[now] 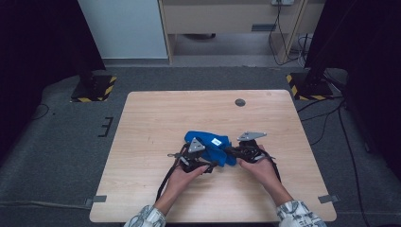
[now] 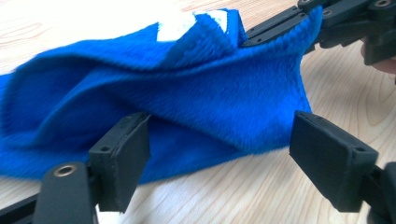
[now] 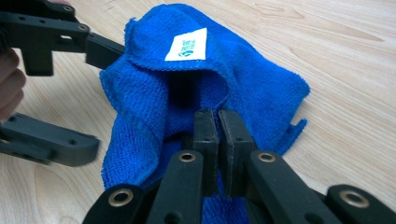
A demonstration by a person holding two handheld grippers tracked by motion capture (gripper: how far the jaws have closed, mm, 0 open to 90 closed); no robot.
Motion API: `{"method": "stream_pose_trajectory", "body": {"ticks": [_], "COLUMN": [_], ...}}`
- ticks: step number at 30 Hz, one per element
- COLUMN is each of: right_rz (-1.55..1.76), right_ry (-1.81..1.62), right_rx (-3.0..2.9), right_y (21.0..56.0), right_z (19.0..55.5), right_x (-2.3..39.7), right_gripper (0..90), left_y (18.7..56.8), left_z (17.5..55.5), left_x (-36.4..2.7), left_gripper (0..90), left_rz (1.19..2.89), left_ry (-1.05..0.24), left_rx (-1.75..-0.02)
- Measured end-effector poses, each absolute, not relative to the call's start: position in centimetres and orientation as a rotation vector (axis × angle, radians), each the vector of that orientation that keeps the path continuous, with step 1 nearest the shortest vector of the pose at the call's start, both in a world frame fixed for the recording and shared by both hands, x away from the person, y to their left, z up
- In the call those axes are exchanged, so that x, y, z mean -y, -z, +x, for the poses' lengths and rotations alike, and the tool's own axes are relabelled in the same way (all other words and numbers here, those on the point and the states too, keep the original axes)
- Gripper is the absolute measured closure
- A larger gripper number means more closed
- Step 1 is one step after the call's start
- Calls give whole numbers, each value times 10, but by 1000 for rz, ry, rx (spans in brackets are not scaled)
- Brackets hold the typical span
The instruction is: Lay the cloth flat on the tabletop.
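A blue microfibre cloth (image 1: 211, 147) with a white label (image 3: 187, 44) lies bunched on the wooden table (image 1: 156, 123), just toward six o'clock of the table's centre, between the two hands.

The right gripper (image 3: 217, 121) has its jaws pressed together on a fold at the cloth's near edge; in the right gripper view the pads meet with fabric apparently nipped between them, though the seam itself is partly hidden. The left gripper (image 2: 219, 140) stands spread, its jaws either side of the cloth's lower edge and not pressing on it.

Step in hand, by judgement: taking hold of the cloth at two points, one hold made and the second pending. The next move calls for the left gripper to settle over one edge and close, not over a bunched mass.

A dark round inset (image 1: 240, 102) sits at the table's one o'clock. Grey carpet (image 1: 56, 142) surrounds it; hazard-striped stand bases (image 1: 94, 88) sit at ten and two o'clock, and pale cabinets (image 1: 227, 19) at twelve.
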State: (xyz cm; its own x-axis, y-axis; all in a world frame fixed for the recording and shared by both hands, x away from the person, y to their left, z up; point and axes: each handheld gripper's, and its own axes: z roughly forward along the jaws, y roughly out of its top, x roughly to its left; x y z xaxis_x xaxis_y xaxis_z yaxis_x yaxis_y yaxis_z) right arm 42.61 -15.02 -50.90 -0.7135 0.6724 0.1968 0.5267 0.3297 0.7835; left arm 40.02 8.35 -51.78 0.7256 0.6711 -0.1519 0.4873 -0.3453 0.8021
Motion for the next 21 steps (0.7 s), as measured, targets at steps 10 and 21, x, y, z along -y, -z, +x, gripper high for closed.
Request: {"method": "stream_pose_trajectory", "body": {"ticks": [10,21], "right_rz": [1094,1133], "right_ry": [-1344,-1228], "right_rx": [-2409,-2362], "right_y": [505,510], "right_z": [422,428], "right_x": [148,162], "right_gripper": [867,872], "left_y": [524,534], "left_z": [410,416], "left_x": [-72,-80], "left_gripper": [629,883], "left_rz": [2060,2114], "left_ry": [-274,-245], "left_rx": [-860,-856]}}
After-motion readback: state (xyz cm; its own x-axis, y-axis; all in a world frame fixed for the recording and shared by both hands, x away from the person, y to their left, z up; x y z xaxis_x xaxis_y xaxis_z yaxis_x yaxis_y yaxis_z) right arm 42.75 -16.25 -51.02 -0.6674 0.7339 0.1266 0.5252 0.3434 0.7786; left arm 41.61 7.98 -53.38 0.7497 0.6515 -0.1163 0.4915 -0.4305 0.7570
